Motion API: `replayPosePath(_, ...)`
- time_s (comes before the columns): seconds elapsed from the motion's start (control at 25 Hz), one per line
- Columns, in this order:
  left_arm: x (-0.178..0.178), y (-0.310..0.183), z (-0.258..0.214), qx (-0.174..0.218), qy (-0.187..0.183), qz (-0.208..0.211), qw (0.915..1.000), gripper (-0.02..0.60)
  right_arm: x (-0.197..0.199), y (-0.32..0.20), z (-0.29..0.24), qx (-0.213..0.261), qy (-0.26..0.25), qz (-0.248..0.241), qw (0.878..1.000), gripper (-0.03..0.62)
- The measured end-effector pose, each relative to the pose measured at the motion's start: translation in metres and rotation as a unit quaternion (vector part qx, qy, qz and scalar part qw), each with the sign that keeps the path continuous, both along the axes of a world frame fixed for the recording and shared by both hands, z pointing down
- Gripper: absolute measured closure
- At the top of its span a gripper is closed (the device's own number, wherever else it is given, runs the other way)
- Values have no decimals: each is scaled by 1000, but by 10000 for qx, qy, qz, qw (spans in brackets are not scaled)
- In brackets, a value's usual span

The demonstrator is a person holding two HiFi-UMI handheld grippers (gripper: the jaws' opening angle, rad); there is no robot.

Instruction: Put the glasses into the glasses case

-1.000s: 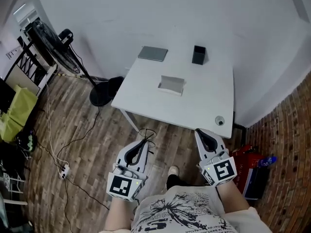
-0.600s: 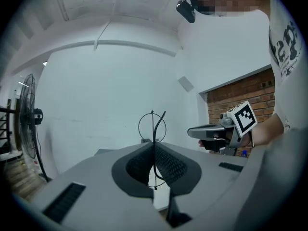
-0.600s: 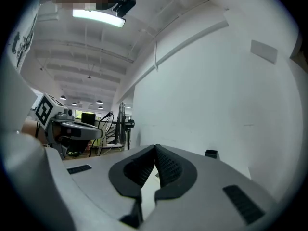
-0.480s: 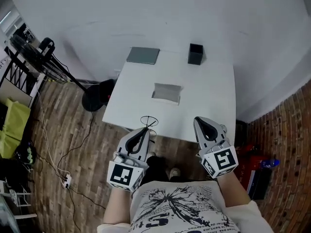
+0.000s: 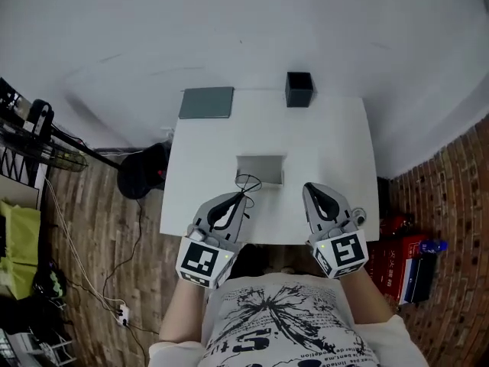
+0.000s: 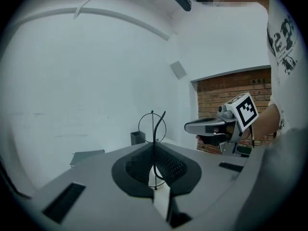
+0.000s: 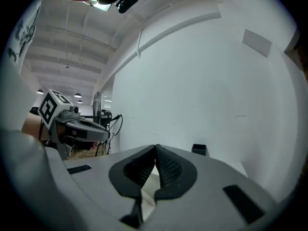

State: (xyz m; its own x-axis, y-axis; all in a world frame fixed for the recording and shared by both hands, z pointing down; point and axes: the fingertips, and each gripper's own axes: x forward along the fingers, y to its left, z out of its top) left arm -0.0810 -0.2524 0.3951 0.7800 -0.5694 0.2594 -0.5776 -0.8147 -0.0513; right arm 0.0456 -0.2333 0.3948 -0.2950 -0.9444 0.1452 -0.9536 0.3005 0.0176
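Observation:
The glasses (image 5: pixel 247 183) are thin dark wire frames, and my left gripper (image 5: pixel 241 197) is shut on them; a round lens rim (image 6: pixel 153 126) sticks up from the closed jaws. The glasses case (image 5: pixel 260 169), a pale open box, lies on the white table (image 5: pixel 336 151) just beyond the glasses. My right gripper (image 5: pixel 311 192) hovers over the table's near edge to the right of the case, its jaws (image 7: pixel 155 150) shut with nothing in them. Each gripper view shows the other gripper level beside it: the right gripper (image 6: pixel 208 125) and the left gripper (image 7: pixel 85 124).
A dark grey flat pad (image 5: pixel 206 102) lies at the table's far left corner and a black open box (image 5: pixel 299 89) stands at the far edge. A small round object (image 5: pixel 357 215) sits near the right gripper. A fan base (image 5: pixel 142 179) and cables lie on the floor to the left, red items (image 5: pixel 394 245) to the right.
Both grippers have moved forward from above the wooden floor to over the table's near edge. The left one carried the glasses up close to the case.

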Motion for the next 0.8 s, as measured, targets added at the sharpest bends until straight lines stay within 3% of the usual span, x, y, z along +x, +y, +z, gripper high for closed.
replayPosePath(0.12,9,-36,23,-83,-466,447,9979,566,1,-25,12,-163,-39,253,9995,579)
replayPosePath(0.28,24,-67,61,-22,-1279,1181,9847,566,7,-51,34,-392,-25,592,9975,579)
replayPosePath(0.52,49,-100,118,-233,-1793,1967,9637,566,27,-80,72,-690,-12,930,9933,579)
replayPosePath(0.68,62,-114,159,-426,-2223,2415,9436,566,39,-91,97,-926,-201,1243,9877,579)
replayPosePath(0.8,66,-119,185,-456,-2750,2816,9182,565,44,-95,113,-1085,-297,1347,9845,579)
